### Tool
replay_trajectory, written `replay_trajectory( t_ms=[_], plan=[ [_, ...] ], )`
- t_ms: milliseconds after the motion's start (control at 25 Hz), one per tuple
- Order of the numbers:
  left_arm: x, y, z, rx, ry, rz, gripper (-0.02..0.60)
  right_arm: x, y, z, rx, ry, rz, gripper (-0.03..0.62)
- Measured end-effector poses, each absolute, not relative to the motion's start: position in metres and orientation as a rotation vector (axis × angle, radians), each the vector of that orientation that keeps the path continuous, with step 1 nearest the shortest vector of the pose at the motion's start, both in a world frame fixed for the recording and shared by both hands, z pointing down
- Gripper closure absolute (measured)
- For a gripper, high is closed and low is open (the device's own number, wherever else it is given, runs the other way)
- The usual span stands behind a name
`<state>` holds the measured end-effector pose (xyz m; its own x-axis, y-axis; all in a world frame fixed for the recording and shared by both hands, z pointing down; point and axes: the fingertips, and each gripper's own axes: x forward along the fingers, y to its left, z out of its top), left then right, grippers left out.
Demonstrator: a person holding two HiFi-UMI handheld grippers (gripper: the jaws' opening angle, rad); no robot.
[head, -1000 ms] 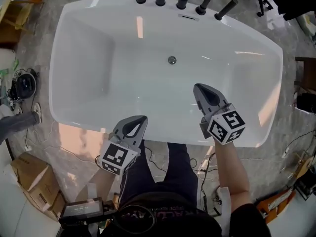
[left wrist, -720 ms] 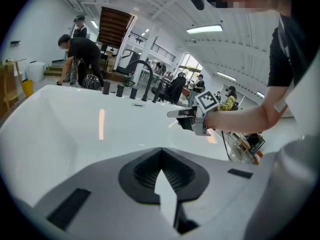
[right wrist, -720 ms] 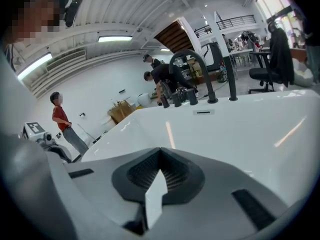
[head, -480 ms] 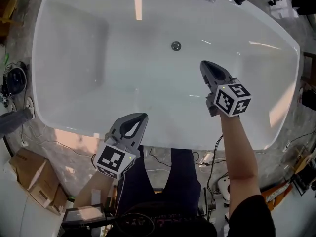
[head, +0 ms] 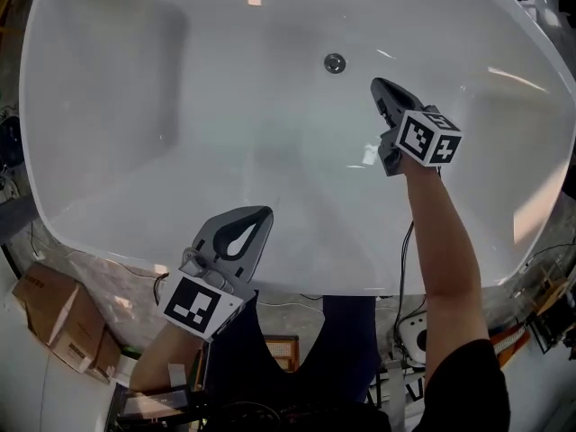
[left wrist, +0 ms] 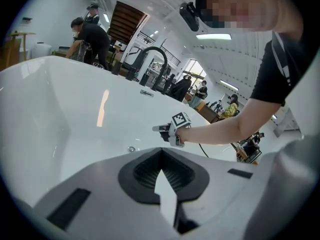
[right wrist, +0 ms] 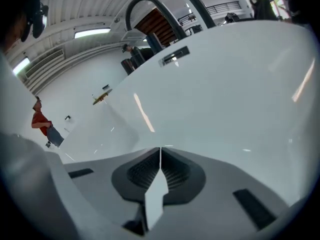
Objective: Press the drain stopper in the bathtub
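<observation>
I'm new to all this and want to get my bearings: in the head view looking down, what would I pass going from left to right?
cardboard box → left claw → drain stopper → right claw. The white bathtub spans nearly the whole width, so it has no place in the order.

I see a grey, marble-patterned floor [head: 94, 275] carrying a large white bathtub [head: 180, 106], which fills most of my head view. Directly on the floor by the tub's near left corner sit cardboard boxes [head: 47, 318], and a dark cable [head: 396, 309] trails over the floor just past the near rim on the right. Inside the tub, the only thing I can make out on its smooth bottom is the small round metal drain stopper [head: 335, 62], towards the far side.
</observation>
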<state>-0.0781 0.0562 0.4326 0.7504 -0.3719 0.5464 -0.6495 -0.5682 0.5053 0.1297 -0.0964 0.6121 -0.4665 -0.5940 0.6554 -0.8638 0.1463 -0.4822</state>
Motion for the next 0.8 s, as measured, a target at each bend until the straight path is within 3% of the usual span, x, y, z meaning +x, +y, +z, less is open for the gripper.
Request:
replay_trajectory(
  t_ms=[800],
  plan=[
    [-0.1,0.045,0.502,2.155,-0.767,0.495,0.574,0.133,-0.138,0.828,1.293,-1.818,1.263,0.579]
  ],
)
